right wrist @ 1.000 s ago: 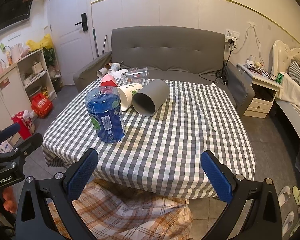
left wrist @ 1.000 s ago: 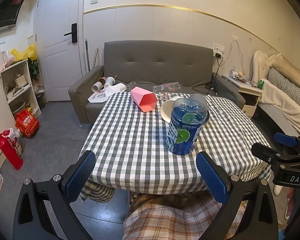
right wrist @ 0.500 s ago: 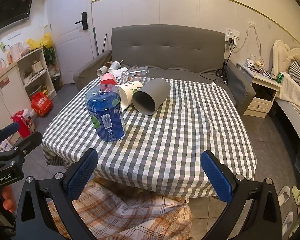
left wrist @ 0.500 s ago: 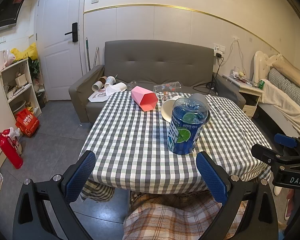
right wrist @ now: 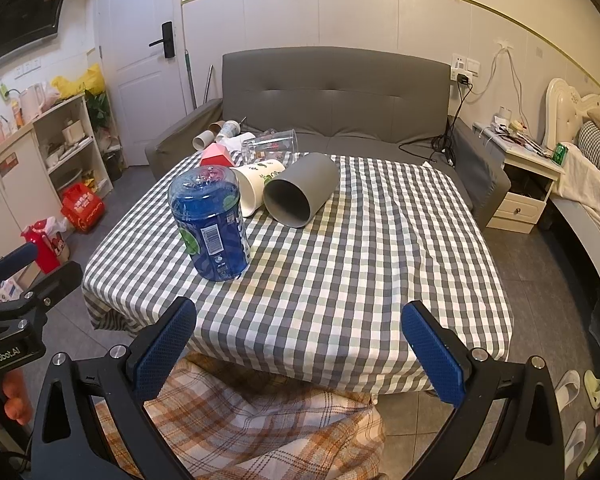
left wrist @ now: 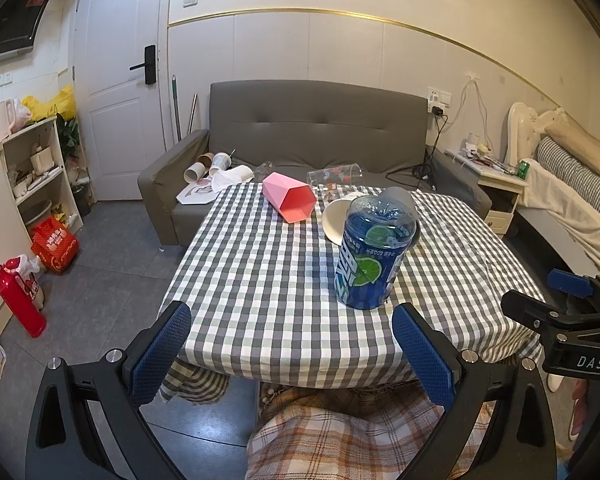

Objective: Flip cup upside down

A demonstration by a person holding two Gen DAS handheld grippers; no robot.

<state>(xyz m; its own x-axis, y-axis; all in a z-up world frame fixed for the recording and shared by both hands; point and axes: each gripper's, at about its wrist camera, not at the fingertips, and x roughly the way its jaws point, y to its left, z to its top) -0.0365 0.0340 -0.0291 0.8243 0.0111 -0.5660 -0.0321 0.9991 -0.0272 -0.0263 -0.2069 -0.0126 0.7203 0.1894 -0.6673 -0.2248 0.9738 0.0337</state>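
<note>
A blue clear cup with a lime label [left wrist: 370, 254] stands upside down on the checked table [left wrist: 268, 280]; it also shows in the right wrist view [right wrist: 211, 224]. Behind it lie on their sides a pink hexagonal cup [left wrist: 290, 197], a white paper cup [right wrist: 256, 182], a grey cup [right wrist: 300, 194] and a clear glass [right wrist: 272, 145]. My left gripper [left wrist: 292, 344] is open and empty at the table's near edge, just short of the blue cup. My right gripper [right wrist: 300, 340] is open and empty at the near edge, right of the blue cup.
A grey sofa [left wrist: 316, 128] with paper cups and papers stands behind the table. A shelf unit [left wrist: 36, 168] and a red bottle [left wrist: 18, 296] are at the left, a nightstand [right wrist: 528, 176] and a bed at the right. A plaid cloth [right wrist: 260, 420] lies below the grippers.
Both views have drifted very slightly. The cups and both grippers stand as before.
</note>
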